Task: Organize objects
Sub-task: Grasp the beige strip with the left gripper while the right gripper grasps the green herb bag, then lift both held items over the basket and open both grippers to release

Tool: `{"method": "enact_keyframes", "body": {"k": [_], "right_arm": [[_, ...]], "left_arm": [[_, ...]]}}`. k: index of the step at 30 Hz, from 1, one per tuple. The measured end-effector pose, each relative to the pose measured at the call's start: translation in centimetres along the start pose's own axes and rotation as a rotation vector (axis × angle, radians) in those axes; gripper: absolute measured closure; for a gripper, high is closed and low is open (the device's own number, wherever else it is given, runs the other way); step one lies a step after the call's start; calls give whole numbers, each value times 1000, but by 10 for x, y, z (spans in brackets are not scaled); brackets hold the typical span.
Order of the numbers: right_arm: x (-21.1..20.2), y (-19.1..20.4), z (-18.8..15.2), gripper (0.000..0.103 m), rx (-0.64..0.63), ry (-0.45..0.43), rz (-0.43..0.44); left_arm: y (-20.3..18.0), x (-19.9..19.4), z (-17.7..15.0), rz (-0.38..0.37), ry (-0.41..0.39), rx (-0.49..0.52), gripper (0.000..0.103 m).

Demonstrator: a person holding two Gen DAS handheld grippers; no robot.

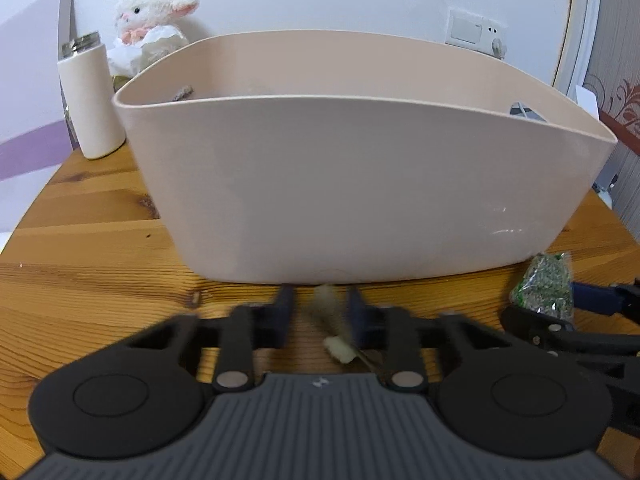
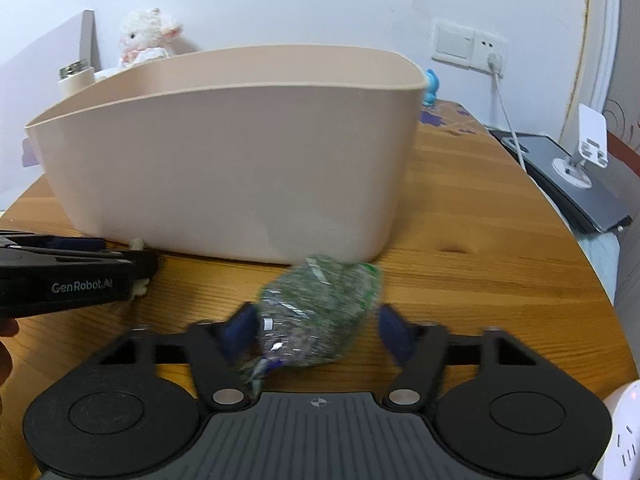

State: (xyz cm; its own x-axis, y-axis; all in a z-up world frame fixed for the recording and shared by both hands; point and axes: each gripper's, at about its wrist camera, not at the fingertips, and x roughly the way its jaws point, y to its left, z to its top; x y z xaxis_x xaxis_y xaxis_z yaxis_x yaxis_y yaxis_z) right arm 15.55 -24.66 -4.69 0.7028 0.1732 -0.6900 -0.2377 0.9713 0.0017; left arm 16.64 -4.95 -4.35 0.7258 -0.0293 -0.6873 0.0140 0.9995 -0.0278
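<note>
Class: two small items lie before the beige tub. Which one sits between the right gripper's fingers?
The crinkly green-speckled plastic packet, between the open right gripper; the small cream fuzzy piece sits at the left gripper.

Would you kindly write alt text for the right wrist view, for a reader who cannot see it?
The right gripper is open around a crinkly green packet lying on a wooden table, just in front of a large beige plastic tub. The left gripper reaches in from the left edge, near the tub's base.

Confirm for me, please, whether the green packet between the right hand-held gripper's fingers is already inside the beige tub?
Not quite: the green packet lies on the wooden table in front of the beige tub, not inside it. It does sit between the open right hand-held gripper fingers, as the right wrist view shows.
</note>
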Motion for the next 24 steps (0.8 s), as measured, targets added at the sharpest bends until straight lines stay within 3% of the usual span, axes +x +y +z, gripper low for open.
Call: {"method": "enact_keyframes", "body": {"k": [4, 16, 24], "right_arm": [[-2, 7, -1, 53, -7, -4, 10], [-22, 12, -7, 53, 0, -29, 13], [-37, 13, -4, 53, 15, -59, 19]], "left_arm": [[17, -1, 2, -53, 14, -35, 88], [36, -20, -20, -94, -33, 33, 89], [45, -38, -16, -115, -66, 41, 89]]}}
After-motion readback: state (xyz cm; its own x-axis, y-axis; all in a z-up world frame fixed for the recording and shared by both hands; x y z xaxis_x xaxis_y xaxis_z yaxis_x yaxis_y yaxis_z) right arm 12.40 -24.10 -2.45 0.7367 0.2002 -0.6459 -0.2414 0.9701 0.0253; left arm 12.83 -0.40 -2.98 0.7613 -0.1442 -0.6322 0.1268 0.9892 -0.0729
